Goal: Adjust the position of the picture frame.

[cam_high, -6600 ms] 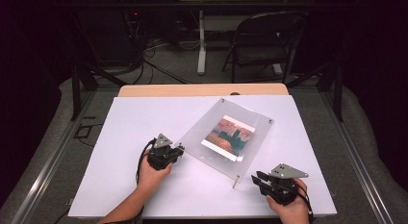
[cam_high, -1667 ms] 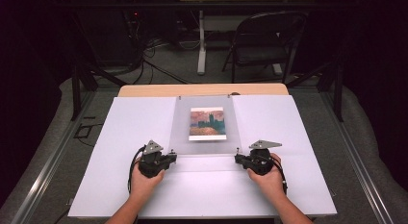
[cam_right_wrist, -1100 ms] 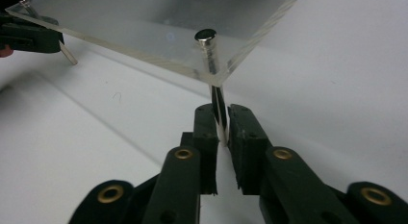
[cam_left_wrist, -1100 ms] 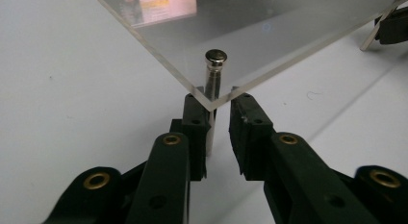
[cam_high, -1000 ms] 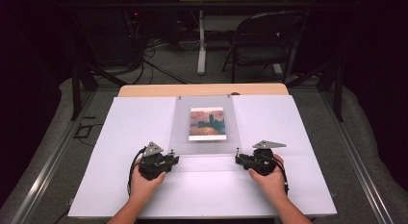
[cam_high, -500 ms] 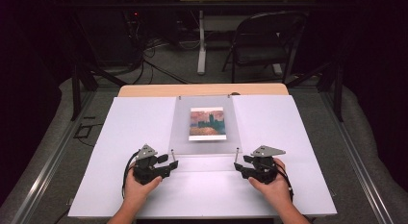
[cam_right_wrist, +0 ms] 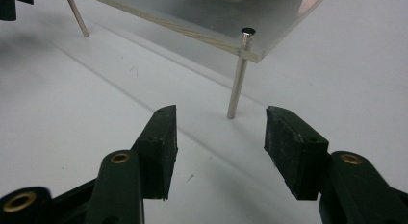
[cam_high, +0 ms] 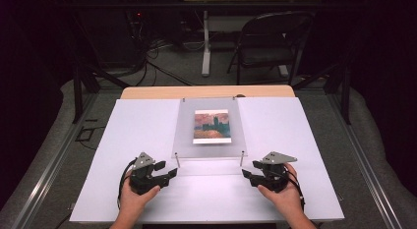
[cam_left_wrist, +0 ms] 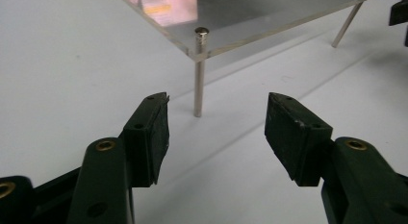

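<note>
Your left gripper (cam_left_wrist: 216, 132) and right gripper (cam_right_wrist: 219, 147) have just been opening, jaws wide, nothing between; each faces a near leg (cam_left_wrist: 198, 75) of the frame (cam_high: 209, 126) standing mid-table (cam_high: 123, 140); back straight off; don't clip legs.

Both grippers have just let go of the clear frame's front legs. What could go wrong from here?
1. The left gripper and right gripper have just opened their jaws and hold nothing, yet each faces a thin metal leg close ahead; a forward nudge could shift the acrylic picture frame.
2. The frame stands on slender legs on the smooth white table, so it may slide or tip if bumped.
3. A trailing cable could snag.
</note>
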`<action>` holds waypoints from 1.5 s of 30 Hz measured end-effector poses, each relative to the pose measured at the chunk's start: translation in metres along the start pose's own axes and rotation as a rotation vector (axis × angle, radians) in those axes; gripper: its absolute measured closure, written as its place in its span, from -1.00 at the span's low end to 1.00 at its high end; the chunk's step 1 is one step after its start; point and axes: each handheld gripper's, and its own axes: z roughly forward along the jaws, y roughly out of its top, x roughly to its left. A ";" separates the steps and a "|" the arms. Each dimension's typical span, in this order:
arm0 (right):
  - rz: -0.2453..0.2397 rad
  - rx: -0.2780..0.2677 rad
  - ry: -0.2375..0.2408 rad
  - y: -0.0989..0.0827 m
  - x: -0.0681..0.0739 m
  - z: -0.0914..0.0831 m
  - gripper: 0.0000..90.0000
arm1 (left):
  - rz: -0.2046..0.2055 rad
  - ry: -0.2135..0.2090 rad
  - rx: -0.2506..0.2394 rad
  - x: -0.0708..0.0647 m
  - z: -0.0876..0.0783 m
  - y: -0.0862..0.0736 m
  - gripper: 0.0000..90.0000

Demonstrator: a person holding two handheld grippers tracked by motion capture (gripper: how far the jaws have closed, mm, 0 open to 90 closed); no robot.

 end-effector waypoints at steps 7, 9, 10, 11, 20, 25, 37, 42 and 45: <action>-0.006 -0.007 -0.007 0.000 0.000 -0.004 0.06 | -0.012 0.019 0.001 0.002 -0.005 -0.002 -0.07; -0.004 -0.002 -0.009 0.000 0.000 -0.005 0.06 | -0.011 0.028 0.001 0.003 -0.006 -0.001 -0.07; -0.004 -0.002 -0.010 0.000 -0.001 -0.005 0.06 | -0.009 0.028 -0.005 0.003 -0.007 -0.002 -0.07; 0.004 -0.001 -0.007 0.001 -0.001 -0.006 0.06 | -0.012 0.025 -0.006 0.003 -0.009 -0.001 -0.07; 0.014 0.046 0.004 0.006 -0.010 -0.018 -0.08 | -0.041 -0.012 -0.028 0.011 -0.023 0.007 -0.01; 0.014 0.041 -0.019 0.009 -0.016 -0.025 -0.13 | -0.026 0.010 -0.021 0.014 -0.029 0.014 -0.01; 0.032 0.043 -0.020 0.035 -0.033 -0.037 -0.16 | -0.042 0.046 -0.007 0.027 -0.029 0.042 -0.12; 0.009 0.057 -0.046 0.045 -0.038 -0.035 -0.15 | -0.042 0.057 0.001 0.030 -0.024 0.050 -0.18; -0.003 0.061 -0.061 0.051 -0.041 -0.033 -0.15 | -0.045 0.058 -0.011 0.032 -0.021 0.059 -0.18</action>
